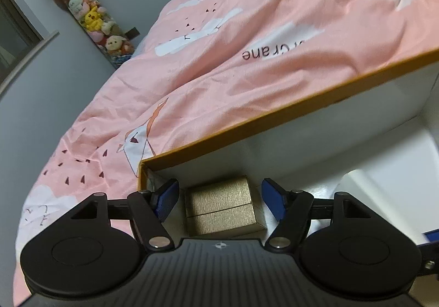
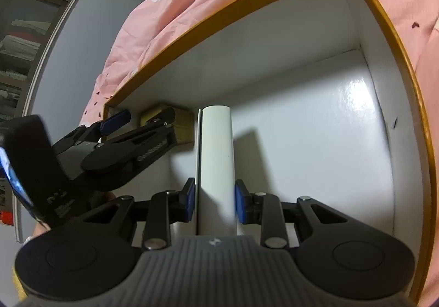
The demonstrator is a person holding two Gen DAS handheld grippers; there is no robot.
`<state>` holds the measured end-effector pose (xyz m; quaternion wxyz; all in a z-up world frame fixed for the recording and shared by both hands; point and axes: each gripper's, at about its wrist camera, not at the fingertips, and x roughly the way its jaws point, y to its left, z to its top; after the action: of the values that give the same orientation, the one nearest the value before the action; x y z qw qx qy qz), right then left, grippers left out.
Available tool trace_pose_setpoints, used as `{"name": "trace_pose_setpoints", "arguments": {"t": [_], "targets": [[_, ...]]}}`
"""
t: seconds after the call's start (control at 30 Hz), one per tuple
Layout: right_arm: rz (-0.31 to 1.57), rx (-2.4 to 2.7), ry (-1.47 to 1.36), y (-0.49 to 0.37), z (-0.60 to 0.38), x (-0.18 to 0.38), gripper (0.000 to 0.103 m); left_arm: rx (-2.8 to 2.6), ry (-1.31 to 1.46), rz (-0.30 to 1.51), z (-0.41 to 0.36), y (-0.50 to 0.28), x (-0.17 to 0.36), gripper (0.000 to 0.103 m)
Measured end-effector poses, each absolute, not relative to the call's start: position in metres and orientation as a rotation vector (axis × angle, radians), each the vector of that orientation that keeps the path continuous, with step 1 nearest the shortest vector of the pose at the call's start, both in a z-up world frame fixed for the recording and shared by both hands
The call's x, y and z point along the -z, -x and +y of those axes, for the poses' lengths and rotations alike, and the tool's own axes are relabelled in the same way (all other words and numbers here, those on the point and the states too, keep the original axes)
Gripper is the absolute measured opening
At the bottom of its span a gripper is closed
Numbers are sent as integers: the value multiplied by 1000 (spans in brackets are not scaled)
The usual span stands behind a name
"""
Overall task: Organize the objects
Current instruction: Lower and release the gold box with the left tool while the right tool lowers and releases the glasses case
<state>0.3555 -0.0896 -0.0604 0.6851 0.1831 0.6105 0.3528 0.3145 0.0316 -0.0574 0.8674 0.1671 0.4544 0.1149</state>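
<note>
Left tool (image 1: 219, 197) straddles gold box (image 1: 223, 205), apparently untouched.

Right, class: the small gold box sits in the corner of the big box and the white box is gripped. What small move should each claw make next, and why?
Probably lift the left claw clear: its pads stand apart from the gold box, which rests in the corner of the big box. The right claw, shut on the white box, could then release it.
</note>
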Motion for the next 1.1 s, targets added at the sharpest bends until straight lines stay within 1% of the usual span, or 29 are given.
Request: {"name": "trace_pose_setpoints", "arguments": {"t": [0.27,0.4,0.5,0.57,0.63,0.67,0.73,0.77,0.83,0.9,1.03,1.1], "targets": [[1412,-822,-480,-352,-83,63,31,-145,-144,862,58,-275,10,81],[1427,-837,-499,-348,-73,65,31,-193,-31,833,80,-253,-3,81],[1433,-841,-500,-345,-64,67,31,-225,42,841,92,-241,-3,75],[1440,-843,-497,-344,-57,69,31,-244,82,855,100,-235,-1,73],[1452,-844,-502,-344,-50,73,31,-253,113,866,107,-229,1,63],[1460,-845,-503,-343,-45,75,31,-253,127,873,110,-227,1,60],[1469,-844,-505,-342,-39,81,31,-240,157,886,112,-222,3,50],[1473,-844,-506,-341,-36,83,31,-235,169,894,113,-220,4,48],[1476,-852,-512,-340,-29,88,31,-227,194,912,115,-216,7,39],[1478,-864,-515,-338,-24,92,31,-222,219,923,116,-211,11,34],[1482,-879,-481,-336,-17,97,32,-209,264,929,117,-202,16,28],[1489,-869,-432,-335,-13,98,35,-215,274,923,117,-198,18,27]]}}
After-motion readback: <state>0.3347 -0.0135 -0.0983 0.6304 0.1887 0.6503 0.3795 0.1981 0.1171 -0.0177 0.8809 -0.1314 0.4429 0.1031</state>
